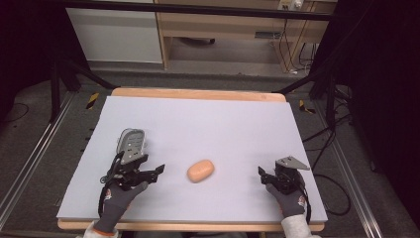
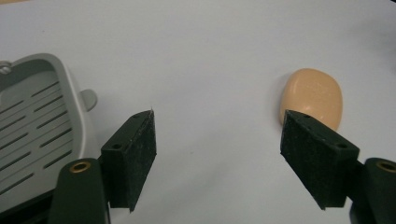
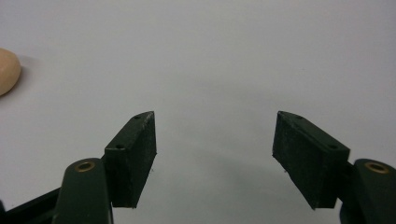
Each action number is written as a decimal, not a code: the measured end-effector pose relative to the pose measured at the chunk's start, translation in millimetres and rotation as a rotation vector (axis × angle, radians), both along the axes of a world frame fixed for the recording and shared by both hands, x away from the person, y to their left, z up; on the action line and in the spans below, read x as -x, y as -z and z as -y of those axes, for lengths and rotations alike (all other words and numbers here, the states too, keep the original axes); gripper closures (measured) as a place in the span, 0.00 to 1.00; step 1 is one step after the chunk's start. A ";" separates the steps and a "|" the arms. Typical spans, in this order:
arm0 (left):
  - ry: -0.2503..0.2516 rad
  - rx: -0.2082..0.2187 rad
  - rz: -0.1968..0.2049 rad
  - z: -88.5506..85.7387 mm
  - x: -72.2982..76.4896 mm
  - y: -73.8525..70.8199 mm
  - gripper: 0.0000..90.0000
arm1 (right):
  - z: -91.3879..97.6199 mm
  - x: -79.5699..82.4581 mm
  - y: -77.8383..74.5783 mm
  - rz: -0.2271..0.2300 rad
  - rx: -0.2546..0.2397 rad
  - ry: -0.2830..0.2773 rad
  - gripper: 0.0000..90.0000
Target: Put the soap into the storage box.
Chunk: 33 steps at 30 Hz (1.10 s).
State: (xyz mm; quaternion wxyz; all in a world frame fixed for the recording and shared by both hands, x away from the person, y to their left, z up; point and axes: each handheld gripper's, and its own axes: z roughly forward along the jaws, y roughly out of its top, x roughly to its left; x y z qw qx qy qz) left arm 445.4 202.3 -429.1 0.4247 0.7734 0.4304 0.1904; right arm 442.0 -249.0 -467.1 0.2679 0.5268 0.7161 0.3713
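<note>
We saw a wooden cabinet [image 1: 223, 29] beyond the pale worktop [image 1: 208, 119], grey floor [image 1: 29, 148], dark curtains [image 1: 386, 74] both sides.

Peach soap [image 2: 312, 97] beyond spread gripper [image 2: 218, 158], grey slotted tray [image 2: 37, 121] left.

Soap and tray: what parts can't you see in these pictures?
- Soap: in the left gripper view its near end is behind a black jaw; in the right gripper view the left edge cuts it off.
- Tray: the left gripper view's left edge cuts it; in the high view the left gripper covers its near end.
- Any stamp on the soap: too blurred to read.
</note>
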 end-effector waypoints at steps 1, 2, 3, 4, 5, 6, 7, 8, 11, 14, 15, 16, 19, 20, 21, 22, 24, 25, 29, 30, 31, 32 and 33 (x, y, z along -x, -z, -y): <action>0.005 -0.002 -0.002 2.7 -0.6 -0.2 0.29 | 0.3 0.3 -0.2 0.004 0.002 -0.001 0.34; 0.008 -0.005 -0.003 5.2 -1.1 -0.5 0.29 | 1.0 0.5 -0.4 0.008 0.007 -0.001 0.34; 0.011 -0.006 -0.004 7.5 -1.5 -1.0 0.29 | 1.2 1.2 -1.2 0.005 -0.004 0.000 0.34; 0.014 -0.006 -0.003 9.4 -2.0 -1.5 0.29 | 1.9 1.3 -1.1 0.010 -0.002 0.001 0.34; 0.016 -0.004 -0.003 11.4 -2.4 -1.9 0.28 | 2.4 1.8 -0.9 0.009 -0.002 0.003 0.34; 0.020 -0.005 -0.004 13.3 -2.8 -2.3 0.28 | 2.4 1.8 -0.9 0.009 -0.002 0.003 0.34; 0.024 -0.009 -0.004 15.0 -3.4 -2.8 0.28 | 2.3 2.0 -0.4 0.009 0.000 0.003 0.34; 0.026 -0.006 -0.003 17.2 -3.9 -3.1 0.28 | 2.8 2.2 0.1 0.006 -0.001 0.000 0.34; 0.038 -0.004 -0.005 23.8 -5.3 -4.1 0.28 | 3.2 3.0 -0.2 0.001 -0.008 0.003 0.34; 0.050 -0.005 -0.005 30.1 -6.1 -5.1 0.28 | 4.1 3.8 -0.8 0.003 -0.017 0.003 0.34; 0.055 -0.009 -0.005 31.9 -6.3 -5.5 0.28 | 4.2 3.9 -0.7 0.004 -0.017 0.005 0.34; 0.059 -0.006 -0.005 34.2 -6.4 -5.7 0.28 | 4.2 3.9 -0.7 0.004 -0.017 0.005 0.34; 0.071 -0.011 -0.005 39.7 -7.1 -6.1 0.28 | 4.1 4.0 -0.7 0.003 -0.018 0.004 0.34; 0.074 -0.009 -0.005 41.6 -7.5 -5.9 0.28 | 4.1 4.0 -0.7 0.003 -0.018 0.004 0.34; 0.077 -0.010 -0.006 43.5 -7.9 -5.9 0.28 | 4.2 3.9 -0.6 0.004 -0.016 0.004 0.34; 0.081 -0.011 -0.007 45.5 -8.2 -5.8 0.28 | 3.9 4.0 -0.6 0.003 -0.018 0.002 0.34; 0.087 -0.013 -0.008 49.2 -8.8 -5.8 0.28 | 3.7 3.9 -0.4 0.003 -0.015 0.000 0.34; 0.092 -0.014 -0.008 51.1 -9.1 -6.0 0.28 | 3.7 3.9 -0.4 0.003 -0.015 0.000 0.34; 0.105 -0.015 -0.010 58.8 -10.1 -6.1 0.28 | 3.6 3.8 -0.4 0.001 -0.018 -0.003 0.34; 0.112 -0.022 -0.011 60.4 -10.5 -6.1 0.28 | 3.6 3.7 -0.4 0.001 -0.016 -0.004 0.34; 0.111 -0.017 -0.011 62.6 -10.7 -5.7 0.27 | 3.6 3.7 -0.4 0.000 -0.016 -0.005 0.34; 0.115 -0.018 -0.013 64.4 -11.2 -5.4 0.27 | 3.6 3.7 -0.5 -0.001 -0.015 -0.007 0.34; 0.120 -0.025 -0.015 65.8 -11.7 -5.2 0.27 | 3.6 3.7 -0.5 -0.001 -0.014 -0.007 0.35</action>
